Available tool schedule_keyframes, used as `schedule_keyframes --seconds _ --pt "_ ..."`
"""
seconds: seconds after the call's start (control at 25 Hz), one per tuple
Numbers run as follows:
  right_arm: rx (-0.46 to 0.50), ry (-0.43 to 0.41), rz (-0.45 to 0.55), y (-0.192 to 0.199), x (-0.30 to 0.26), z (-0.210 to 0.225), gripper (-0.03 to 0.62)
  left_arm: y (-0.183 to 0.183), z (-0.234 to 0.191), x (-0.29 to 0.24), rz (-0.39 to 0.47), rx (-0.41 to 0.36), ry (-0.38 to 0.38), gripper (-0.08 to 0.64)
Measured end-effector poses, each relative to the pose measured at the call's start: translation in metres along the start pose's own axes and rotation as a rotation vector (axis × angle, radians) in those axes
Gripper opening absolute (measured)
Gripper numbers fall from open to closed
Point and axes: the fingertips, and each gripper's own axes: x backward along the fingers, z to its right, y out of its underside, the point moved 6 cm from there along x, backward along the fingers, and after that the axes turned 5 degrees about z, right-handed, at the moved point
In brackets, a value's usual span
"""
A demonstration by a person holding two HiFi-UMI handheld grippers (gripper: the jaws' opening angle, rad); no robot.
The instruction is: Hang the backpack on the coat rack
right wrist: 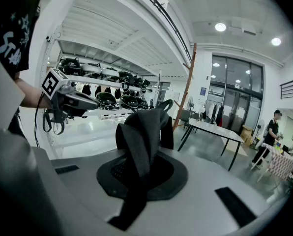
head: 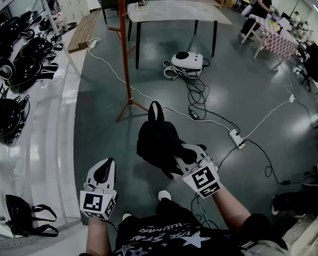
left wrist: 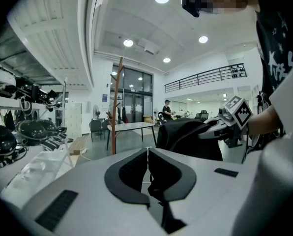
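- A white shelf (head: 47, 143) runs along the left wall, loaded with black helmets (head: 7, 116) whose straps trail over the edge.
- The left hand-held gripper (head: 106, 165) is held out low in front of the person, to the left of the bag and apart from it. Its jaws are pressed together with nothing between them.
- The coat rack (head: 124, 47) is a reddish-brown wooden pole on splayed feet. It stands on the grey floor (head: 244, 89) ahead, just beside the near corner of a grey-topped counter (head: 175, 9) on black legs.
- The black backpack (head: 159, 140) hangs in the air between the person and the rack's feet. It is well below the pegs and not touching the pole, and its top loop points towards the rack.
- The right hand-held gripper (head: 187, 153) has hold of the bag. Its jaws are clamped tight on a black strap (right wrist: 139, 151) of the backpack, and the rest of the bag bunches up just past the jaw tips.
- Right of the rack a white device (head: 185, 62) sits on the floor by the counter's legs, with black cables (head: 199, 92) tangled next to it.
- Nearer the person, a white power strip (head: 236, 137) lies on the floor to the right of the bag.
- At the far right of the room stands a person in dark clothes (head: 263, 4).
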Motion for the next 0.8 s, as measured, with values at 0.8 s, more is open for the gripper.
schedule_keyframes --seconds 0.8 --pt "-0.228 0.299 0.107 -0.088 0.006 -0.26 0.02 0.022 -0.126 0.182 0.046 -0.053 0.326 0.025"
